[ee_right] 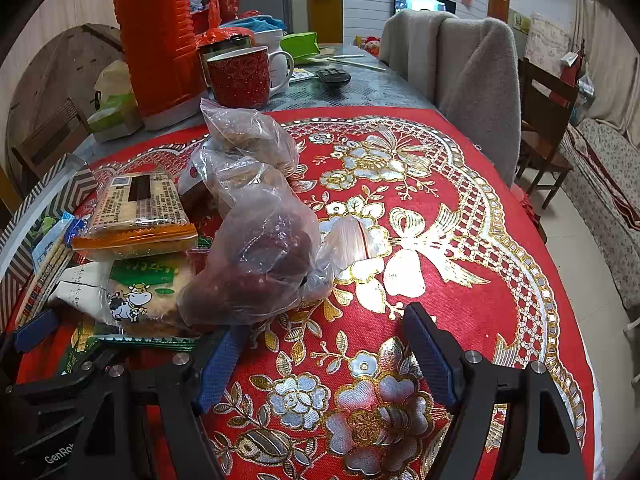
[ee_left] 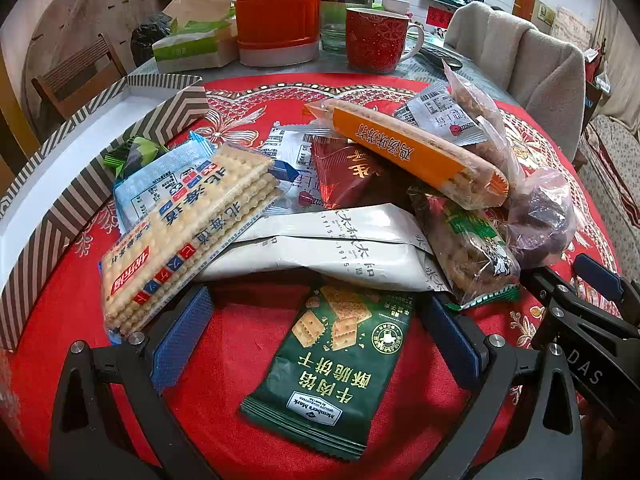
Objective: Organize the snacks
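A pile of snack packs lies on the red cloth. In the left wrist view my left gripper [ee_left: 316, 316] is open, its blue pads either side of a dark green cracker pack [ee_left: 332, 364] lying flat. Behind it lie a white pack [ee_left: 328, 248], a long clear cracker pack [ee_left: 188, 236], an orange-banded cracker pack [ee_left: 412, 152] and a striped cardboard box [ee_left: 60, 176] at the left. My right gripper [ee_right: 320, 348] is open over bare cloth, its left pad beside a clear bag of dark fruit [ee_right: 256, 272]. A cow-print snack pack [ee_right: 140, 300] lies left of the bag.
At the back stand a red mug [ee_left: 376, 40], an orange thermos [ee_left: 276, 8] and a green tissue pack [ee_left: 192, 44]. A chair with a grey cover [ee_right: 472, 80] stands at the table's far right. The right gripper also shows at the left wrist view's right edge [ee_left: 580, 304].
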`<state>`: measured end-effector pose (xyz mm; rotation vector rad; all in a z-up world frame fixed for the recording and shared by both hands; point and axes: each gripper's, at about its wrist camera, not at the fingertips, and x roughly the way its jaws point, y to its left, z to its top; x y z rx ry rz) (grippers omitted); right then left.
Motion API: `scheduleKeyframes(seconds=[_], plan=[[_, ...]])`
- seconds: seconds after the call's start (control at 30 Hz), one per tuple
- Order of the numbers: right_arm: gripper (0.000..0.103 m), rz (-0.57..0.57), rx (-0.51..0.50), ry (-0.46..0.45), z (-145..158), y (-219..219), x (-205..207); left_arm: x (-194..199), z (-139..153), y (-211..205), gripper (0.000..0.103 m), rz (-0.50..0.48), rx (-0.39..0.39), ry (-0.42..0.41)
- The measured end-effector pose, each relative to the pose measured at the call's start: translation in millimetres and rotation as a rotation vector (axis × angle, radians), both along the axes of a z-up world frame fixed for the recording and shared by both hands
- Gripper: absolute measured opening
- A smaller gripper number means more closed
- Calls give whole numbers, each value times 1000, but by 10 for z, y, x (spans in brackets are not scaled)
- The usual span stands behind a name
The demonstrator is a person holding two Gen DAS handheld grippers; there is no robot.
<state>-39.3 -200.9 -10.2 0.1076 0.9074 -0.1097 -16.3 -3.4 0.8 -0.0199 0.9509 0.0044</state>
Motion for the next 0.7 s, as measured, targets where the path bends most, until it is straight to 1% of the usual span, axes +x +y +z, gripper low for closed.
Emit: scheduleKeyframes(seconds=[0.4, 0.47, 0.53, 0.57, 0.6, 0.67, 0.7], plan=[[78, -5, 2, 1, 0, -13, -3, -7, 7, -6, 102, 12, 12, 2], [80, 0, 4, 2, -3, -25, -3, -42, 27, -7, 102, -49, 4, 22], [86, 9, 5, 5, -7, -13, -4, -124, 58, -34, 102, -158, 1, 45], [87, 14, 2, 9, -12, -4, 1, -204, 107, -48, 102, -219, 2, 42], [88, 15, 0, 10, -14, 1, 4, -289, 170, -44, 102, -259, 0, 20], [88, 16, 5, 9, -16, -9, 1, -535, 389, 52, 102, -308, -9, -111], [88, 16, 5, 9, -17, -8, 0, -637, 477, 128, 102, -332, -46, -165]])
